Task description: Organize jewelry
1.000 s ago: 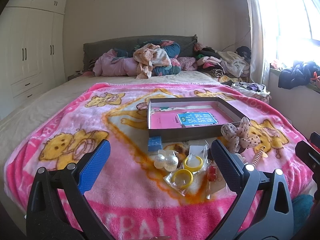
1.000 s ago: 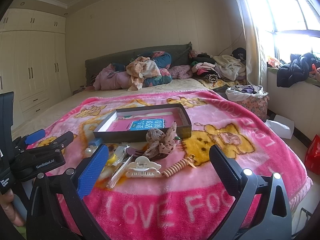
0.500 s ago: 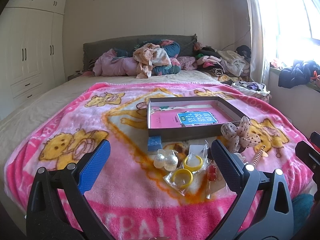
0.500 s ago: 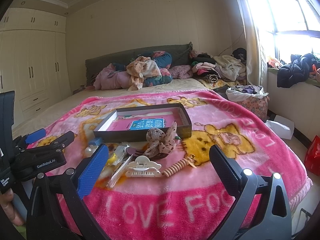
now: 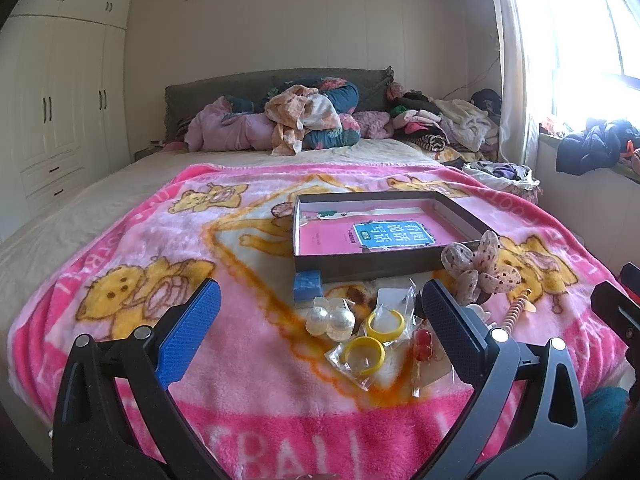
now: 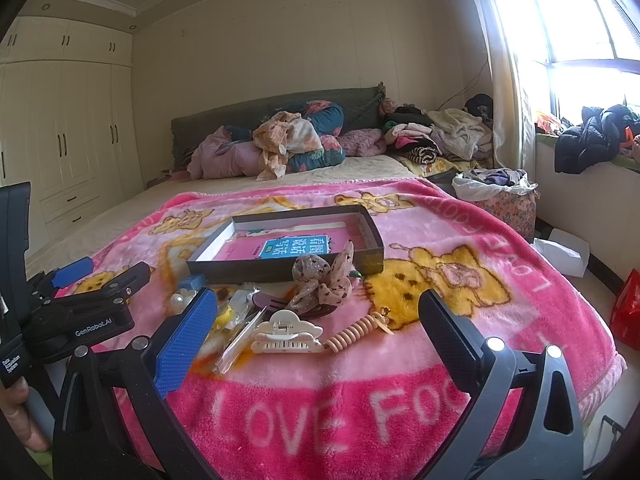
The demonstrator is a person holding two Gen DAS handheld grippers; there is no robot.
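Left tool [image 5: 320, 332] and right tool [image 6: 316, 334] are both hanging released and empty above the pink blanket [image 5: 240, 380]. The jewelry is lying lower centre, just before the shallow box [image 5: 384, 236]: bagged yellow rings [image 5: 366, 354] are looking light and slippery, best pinched across the band; the hair claw [image 6: 287, 337] is looking rigid, graspable at its spine.

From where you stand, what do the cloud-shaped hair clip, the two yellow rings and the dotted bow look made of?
Hair clip: probably hard plastic, cream and glossy, with moulded teeth.
Yellow rings: likely smooth plastic or resin, each in a clear crinkly bag.
Dotted bow: thin, sheer fabric, softly crumpled and matte.
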